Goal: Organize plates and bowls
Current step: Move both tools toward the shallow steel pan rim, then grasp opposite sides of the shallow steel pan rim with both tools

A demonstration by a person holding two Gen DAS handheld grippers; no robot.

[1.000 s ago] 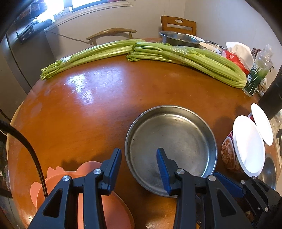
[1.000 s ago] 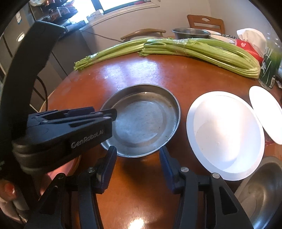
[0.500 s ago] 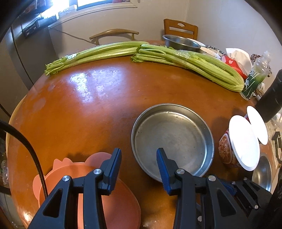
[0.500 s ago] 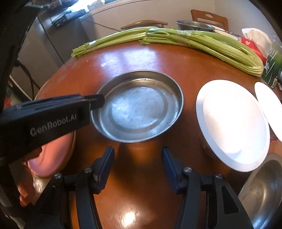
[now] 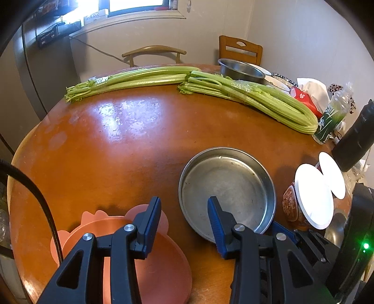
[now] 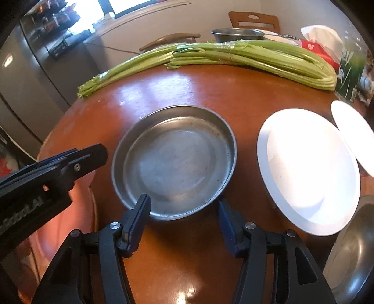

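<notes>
Done: nothing stacked; steel plate (image 6: 174, 161) sits alone, frame centre.
Left: white plate (image 6: 308, 168), pink plate (image 5: 161, 266) unsorted.
Right gripper (image 6: 184, 218): jaws opening, empty.
Left gripper (image 5: 184, 224): narrowest, empty.

- A home dining corner beside a kitchen, judging by the furniture and the food.
- A round, glossy reddish-brown wooden tabletop (image 5: 131, 145) fills the middle, with two wooden dining chairs (image 5: 240, 50) pushed in at its far side.
- Long bunches of green celery (image 6: 245, 58) lie across it (one is wrapped in clear film), near a red tissue pack (image 5: 303, 99).
- A shallow round steel pan (image 6: 174, 161) and white round plates (image 6: 308, 170) sit on it.
- A tall grey fridge (image 6: 35, 77) stands by a bright window (image 5: 131, 5).
</notes>
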